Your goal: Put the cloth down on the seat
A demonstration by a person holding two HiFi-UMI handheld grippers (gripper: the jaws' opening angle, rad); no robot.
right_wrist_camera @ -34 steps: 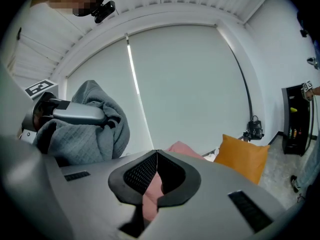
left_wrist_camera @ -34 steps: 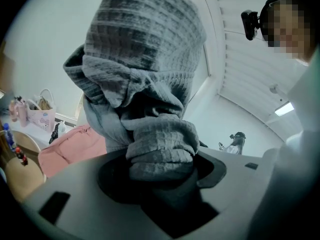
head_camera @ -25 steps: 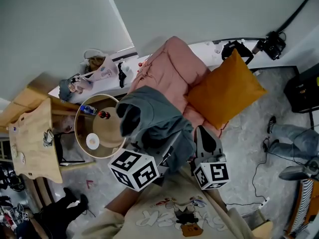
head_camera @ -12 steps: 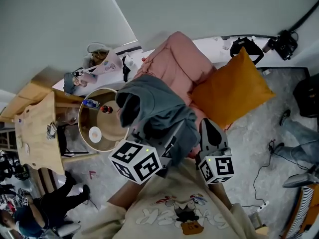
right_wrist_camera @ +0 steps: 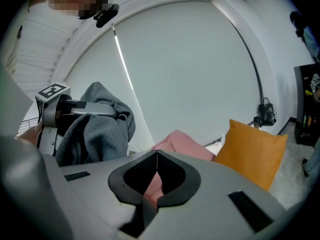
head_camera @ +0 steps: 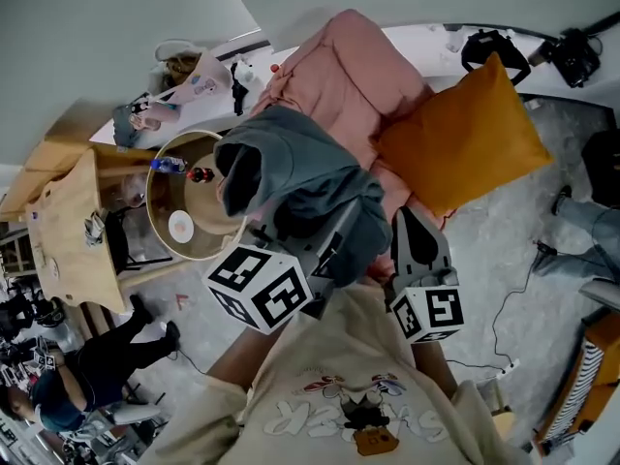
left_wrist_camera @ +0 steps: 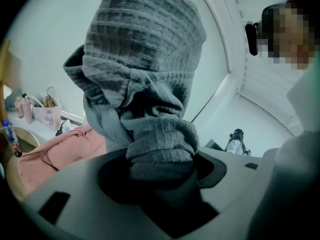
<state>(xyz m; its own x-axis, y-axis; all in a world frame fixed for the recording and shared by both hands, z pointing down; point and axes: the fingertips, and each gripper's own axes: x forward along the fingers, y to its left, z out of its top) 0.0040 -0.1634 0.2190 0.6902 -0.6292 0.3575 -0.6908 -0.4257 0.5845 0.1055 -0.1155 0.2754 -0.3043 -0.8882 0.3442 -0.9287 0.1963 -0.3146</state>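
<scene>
A: Nearest first. Gripped in the left tongs [left_wrist_camera: 160, 171]: a thick wad of the grey cloth [left_wrist_camera: 145, 59], wedging them partway open. Up in the air, heaped over the top of the tongs.
B: And the right tongs [right_wrist_camera: 156, 156]?
A: Pinched fully together, nothing between. Just beside the left, clear of the cloth.
B: Beyond that?
A: Pink seat [head_camera: 349, 76] under and past the cloth. Can't tell contact, probably none yet. Orange cushion [head_camera: 465, 134] propped on its right side, round table [head_camera: 184, 211] close by on the left.
B: Risks?
A: Could snag at release. Draped over the left tongs, so might lift straight back off with them. Could also land lopsided on the seat's near edge and slide to the floor. Might flop onto the cushion if let go too far right. Better lowered onto the middle of the seat before opening.
</scene>
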